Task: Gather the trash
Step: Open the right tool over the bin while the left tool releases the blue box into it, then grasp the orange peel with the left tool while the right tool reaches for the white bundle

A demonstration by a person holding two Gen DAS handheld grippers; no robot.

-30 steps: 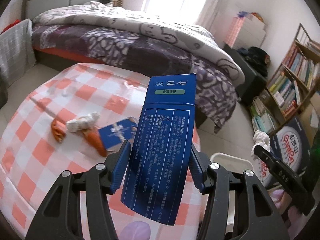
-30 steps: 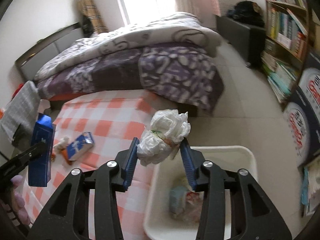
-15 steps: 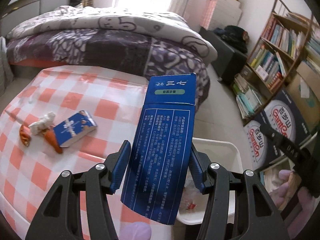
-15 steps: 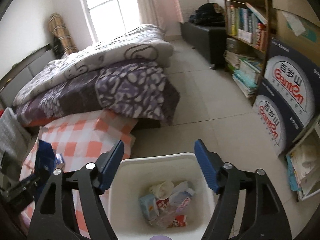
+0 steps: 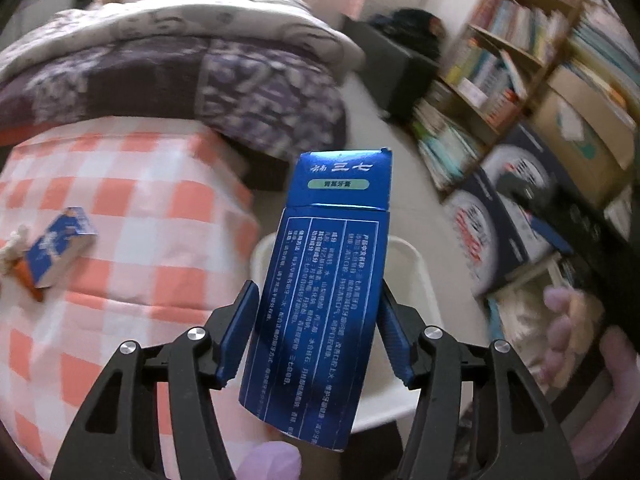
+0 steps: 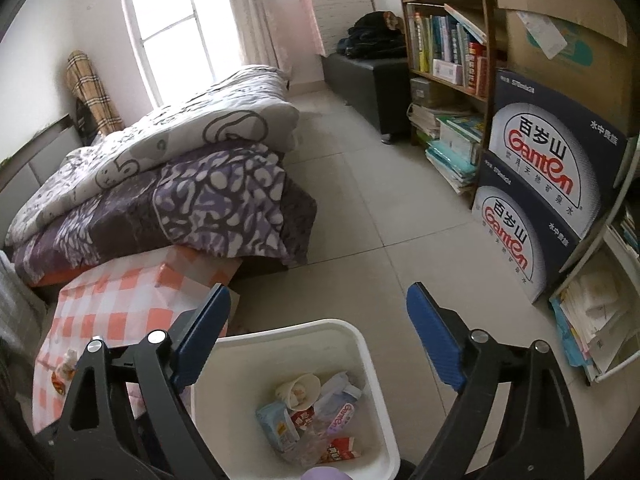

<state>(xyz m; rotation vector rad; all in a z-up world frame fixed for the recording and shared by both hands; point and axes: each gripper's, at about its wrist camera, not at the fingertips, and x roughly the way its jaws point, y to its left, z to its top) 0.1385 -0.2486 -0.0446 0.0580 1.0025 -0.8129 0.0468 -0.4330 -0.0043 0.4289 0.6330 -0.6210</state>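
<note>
My left gripper (image 5: 316, 332) is shut on a tall blue toothpaste box (image 5: 324, 284), held upright above the near edge of the white trash bin (image 5: 416, 276). On the orange-checked table (image 5: 132, 208) lie a small blue carton (image 5: 58, 252) and an orange wrapper with white tissue (image 5: 16, 256). My right gripper (image 6: 316, 336) is open and empty above the white trash bin (image 6: 372, 364), which holds several wrappers, a tissue pack and crumpled paper (image 6: 298, 388). The right gripper (image 5: 536, 208) shows blurred at the right of the left wrist view.
A bed with a purple patterned quilt (image 6: 180, 188) stands behind the table. A bookshelf (image 6: 444, 40), stacked water cartons (image 6: 540, 184) and a black bench (image 6: 372, 80) line the right wall. Tiled floor (image 6: 380, 208) lies between the bed and the shelves.
The right gripper opened and dropped the white tissue ball into the bin. The left gripper carried the blue box rightward from over the table to the bin.
</note>
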